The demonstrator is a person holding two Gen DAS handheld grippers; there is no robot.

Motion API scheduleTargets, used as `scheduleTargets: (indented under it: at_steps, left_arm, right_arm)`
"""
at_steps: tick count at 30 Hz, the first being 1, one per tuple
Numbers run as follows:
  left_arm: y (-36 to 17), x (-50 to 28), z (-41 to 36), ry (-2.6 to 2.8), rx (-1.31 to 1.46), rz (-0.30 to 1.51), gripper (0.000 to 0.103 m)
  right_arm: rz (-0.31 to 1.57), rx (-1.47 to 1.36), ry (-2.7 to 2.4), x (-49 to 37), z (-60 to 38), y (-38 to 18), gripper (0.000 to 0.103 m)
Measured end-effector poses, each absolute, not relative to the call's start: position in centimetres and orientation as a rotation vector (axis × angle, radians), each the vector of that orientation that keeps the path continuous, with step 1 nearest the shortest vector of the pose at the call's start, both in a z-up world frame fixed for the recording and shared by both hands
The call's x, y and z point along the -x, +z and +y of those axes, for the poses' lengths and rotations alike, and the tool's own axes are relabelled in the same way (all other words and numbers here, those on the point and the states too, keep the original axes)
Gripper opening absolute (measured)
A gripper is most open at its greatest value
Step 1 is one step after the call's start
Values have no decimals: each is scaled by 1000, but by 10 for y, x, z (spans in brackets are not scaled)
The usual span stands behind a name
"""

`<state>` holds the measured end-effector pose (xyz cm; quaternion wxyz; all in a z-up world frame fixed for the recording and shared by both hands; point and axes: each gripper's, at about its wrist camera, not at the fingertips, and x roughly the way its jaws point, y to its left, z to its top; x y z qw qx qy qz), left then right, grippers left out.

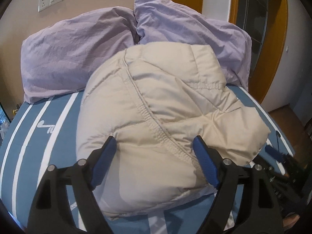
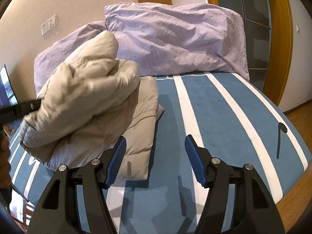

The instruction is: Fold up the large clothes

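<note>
I hold two black grippers with blue pads over a bed covered by a blue sheet (image 2: 230,105) with white stripes, and the landmark is a beige puffer jacket (image 1: 156,117), already bundled into a thick mound on the sheet just in front of two lilac pillows (image 1: 64,58). My left gripper (image 1: 156,152) sits at the jacket's near edge with its jaws spread wide to either side of the padded fabric, the blue pads not pressing on it. My right gripper (image 2: 156,152) hovers to the right of the jacket, jaws apart and empty, with only striped sheet between them. In the right wrist view the jacket's top fold looks puffed and lifted above the layer beneath. To do this step well, I judge I should press that raised layer down flat and square its edges over the lower one, working slowly, since the slippery, air-filled padding will likely spring back open
</note>
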<state>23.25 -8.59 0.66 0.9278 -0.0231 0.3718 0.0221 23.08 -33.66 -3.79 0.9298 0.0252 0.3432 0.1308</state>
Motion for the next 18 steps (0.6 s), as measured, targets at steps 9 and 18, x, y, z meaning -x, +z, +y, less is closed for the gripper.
scheduleTargets:
  at_steps: [9,18]
  left_arm:
    - [-16,-237,-101,25,34,767,81]
    - [-24,-239,-107,-1,25,761,81]
  right_arm:
    - [663,-91,266,-247,-344,-14,61]
    - [665,-162,397,-265,-317,7,36]
